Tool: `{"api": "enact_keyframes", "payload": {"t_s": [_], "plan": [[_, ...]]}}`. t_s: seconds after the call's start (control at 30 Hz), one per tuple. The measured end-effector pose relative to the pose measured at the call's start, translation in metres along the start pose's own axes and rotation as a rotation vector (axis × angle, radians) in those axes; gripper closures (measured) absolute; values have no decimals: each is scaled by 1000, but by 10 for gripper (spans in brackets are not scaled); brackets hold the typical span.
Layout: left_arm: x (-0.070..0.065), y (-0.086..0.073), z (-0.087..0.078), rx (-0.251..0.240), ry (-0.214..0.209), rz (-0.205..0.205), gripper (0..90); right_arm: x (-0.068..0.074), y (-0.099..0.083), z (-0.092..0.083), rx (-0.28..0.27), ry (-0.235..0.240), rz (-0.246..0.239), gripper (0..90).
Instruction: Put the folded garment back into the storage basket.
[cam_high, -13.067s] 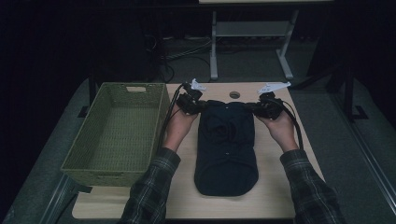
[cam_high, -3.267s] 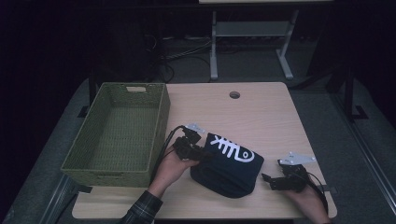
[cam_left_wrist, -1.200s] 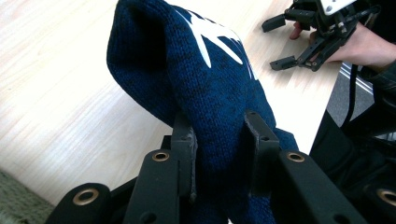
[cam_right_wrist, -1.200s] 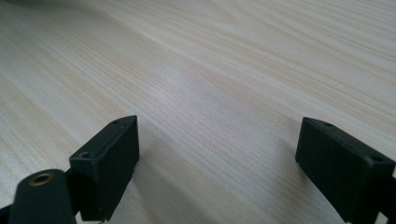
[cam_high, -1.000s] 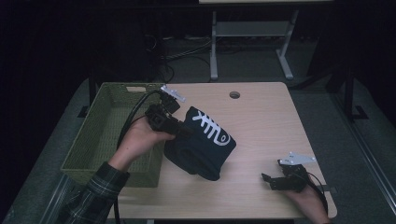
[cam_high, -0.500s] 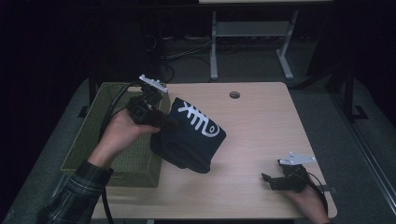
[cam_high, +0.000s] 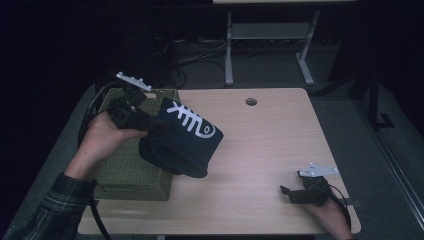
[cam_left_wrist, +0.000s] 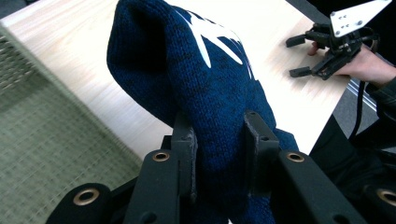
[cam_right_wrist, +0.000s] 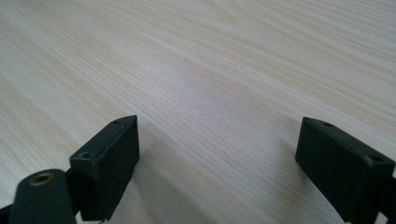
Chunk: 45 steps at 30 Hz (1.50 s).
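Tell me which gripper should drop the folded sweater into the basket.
Left. The left gripper is clamped on the folded sweater, held at the edge of the basket. The right gripper rests open on the table at the far corner, holding nothing.

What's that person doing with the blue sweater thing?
A person holds a gripper in each hand. The left gripper is clamped on a folded dark blue knit sweater with a white fish-bone picture, holding it in the air at the edge of the green woven basket. It looks headed for the basket. The right gripper rests open and empty on the wooden table.
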<state>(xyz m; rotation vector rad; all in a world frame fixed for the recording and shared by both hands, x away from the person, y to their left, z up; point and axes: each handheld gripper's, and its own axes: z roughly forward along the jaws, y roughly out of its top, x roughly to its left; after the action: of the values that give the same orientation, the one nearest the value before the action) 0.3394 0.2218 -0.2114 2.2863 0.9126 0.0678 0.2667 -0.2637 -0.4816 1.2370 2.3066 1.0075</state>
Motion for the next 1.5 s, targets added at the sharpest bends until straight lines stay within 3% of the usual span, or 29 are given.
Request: {"api": "enact_keyframes", "payload": {"t_s": [0.37,0.8,1.13,1.5], "plan": [[20,-17,-29,-42,34,-64,702,0,0,0,0,-3,2,131],[35,-37,-66,-92,85,-123,703,0,0,0,-1,-4,-2,132],[46,-54,-81,-126,98,-164,703,0,0,0,-1,-7,4,131],[57,-74,-85,-151,82,-209,705,0,0,0,0,-7,7,132]]}}
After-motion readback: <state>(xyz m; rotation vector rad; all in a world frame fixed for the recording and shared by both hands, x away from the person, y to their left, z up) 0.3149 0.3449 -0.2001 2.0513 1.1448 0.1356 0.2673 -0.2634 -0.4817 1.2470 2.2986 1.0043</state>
